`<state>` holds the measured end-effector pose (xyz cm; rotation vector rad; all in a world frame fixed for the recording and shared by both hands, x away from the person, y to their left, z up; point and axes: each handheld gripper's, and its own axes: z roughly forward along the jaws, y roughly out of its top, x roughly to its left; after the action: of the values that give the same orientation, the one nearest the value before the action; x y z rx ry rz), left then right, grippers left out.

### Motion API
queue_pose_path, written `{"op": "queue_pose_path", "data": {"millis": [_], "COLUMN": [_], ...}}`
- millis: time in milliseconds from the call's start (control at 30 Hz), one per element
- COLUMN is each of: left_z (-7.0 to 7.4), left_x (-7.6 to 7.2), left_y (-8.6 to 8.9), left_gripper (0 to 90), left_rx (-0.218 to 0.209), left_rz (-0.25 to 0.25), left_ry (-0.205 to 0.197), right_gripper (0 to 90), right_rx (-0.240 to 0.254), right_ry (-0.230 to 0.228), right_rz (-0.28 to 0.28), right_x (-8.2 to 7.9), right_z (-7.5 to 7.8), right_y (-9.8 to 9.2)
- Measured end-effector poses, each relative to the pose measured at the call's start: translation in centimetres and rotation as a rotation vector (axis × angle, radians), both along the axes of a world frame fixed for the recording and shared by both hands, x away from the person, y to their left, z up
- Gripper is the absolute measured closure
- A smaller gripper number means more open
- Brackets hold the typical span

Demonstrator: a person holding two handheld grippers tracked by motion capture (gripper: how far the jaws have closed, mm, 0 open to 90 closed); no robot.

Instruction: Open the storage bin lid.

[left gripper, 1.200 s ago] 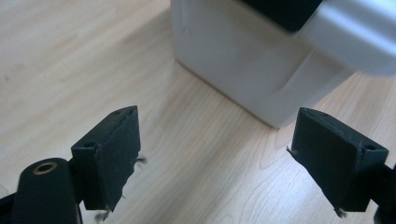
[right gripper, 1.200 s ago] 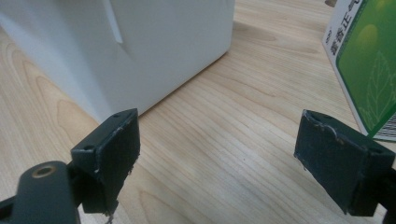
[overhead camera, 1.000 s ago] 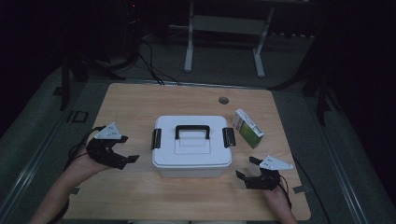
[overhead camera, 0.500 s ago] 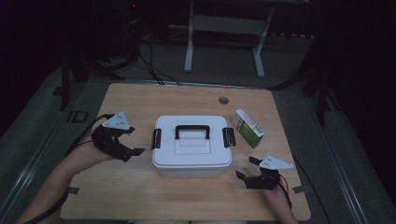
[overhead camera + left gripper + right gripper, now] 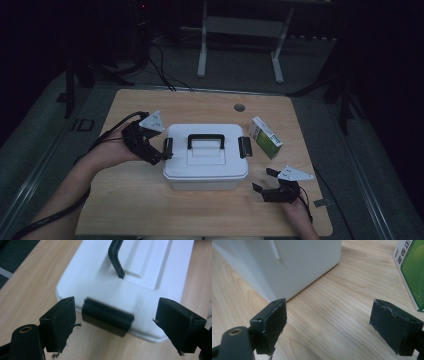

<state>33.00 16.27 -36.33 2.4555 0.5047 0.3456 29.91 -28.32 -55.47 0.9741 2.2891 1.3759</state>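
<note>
the room around is dark, with a grey floor (image 5: pixel 320 115), black cables trailing over it and the pale legs of a stand (image 5: pixel 240 30) beyond the far edge. one light wooden table (image 5: pixel 150 210) with rounded corners fills the middle, a small round grommet (image 5: pixel 239 107) set near its far edge. on it sits one white storage box (image 5: pixel 206 162) at the centre, its lid on, with one black handle (image 5: pixel 206 140) lying on top and two black latches, one at each end: the left latch (image 5: pixel 168 148) and the right latch (image 5: pixel 245 147). one green and white carton (image 5: pixel 266 137) lies just beside the box's right end. there are two grippers, one in each hand. the left gripper (image 5: pixel 161 155) hangs at the box's left end, its jaws wide apart with the left latch between them and nothing pressed, as the left gripper view shows. the right gripper (image 5: pixel 264 180) rests low near the box's near right corner, jaws also wide apart over bare wood. since a second ago the left gripper has come in from the open table and up to the latch, while the right one has kept its place.
</note>
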Motion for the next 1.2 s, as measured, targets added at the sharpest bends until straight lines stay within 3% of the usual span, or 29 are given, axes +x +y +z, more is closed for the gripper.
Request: {"op": "queue_pose_path", "data": {"millis": [500,567,767,800,967,1200], "left_z": [0.9,0.9,1.0,1.0,0.7,0.0], "left_x": [2.4,2.6,3.2,3.4,3.6,4.8], "left_y": [-4.1,-4.8,-6.7,-7.1,-7.8,-8.2], "left_gripper": [16.7,16.7,16.8,22.3,31.0,53.8], "left_rx": [0.055,0.082,0.091,0.086,0.087,0.096], "left_rz": [-0.054,-0.065,-0.090,-0.111,-0.136,-0.177], "left_ry": [-0.003,-0.013,-0.022,-0.015,-0.007,0.049], "right_gripper": [13.8,13.8,13.8,13.8,13.8,13.7], "right_rx": [0.011,0.010,0.011,0.009,0.005,0.010], "right_ry": [0.006,0.009,0.006,0.005,0.005,0.006], "right_rz": [0.001,-0.001,0.000,0.001,-0.001,0.000], "right_x": [0.0,0.0,0.0,0.0,0.0,0.0], "right_z": [0.0,0.0,0.0,0.0,0.0,0.0], "right_y": [-0.1,-0.1,-0.1,-0.1,-0.1,-0.1]}}
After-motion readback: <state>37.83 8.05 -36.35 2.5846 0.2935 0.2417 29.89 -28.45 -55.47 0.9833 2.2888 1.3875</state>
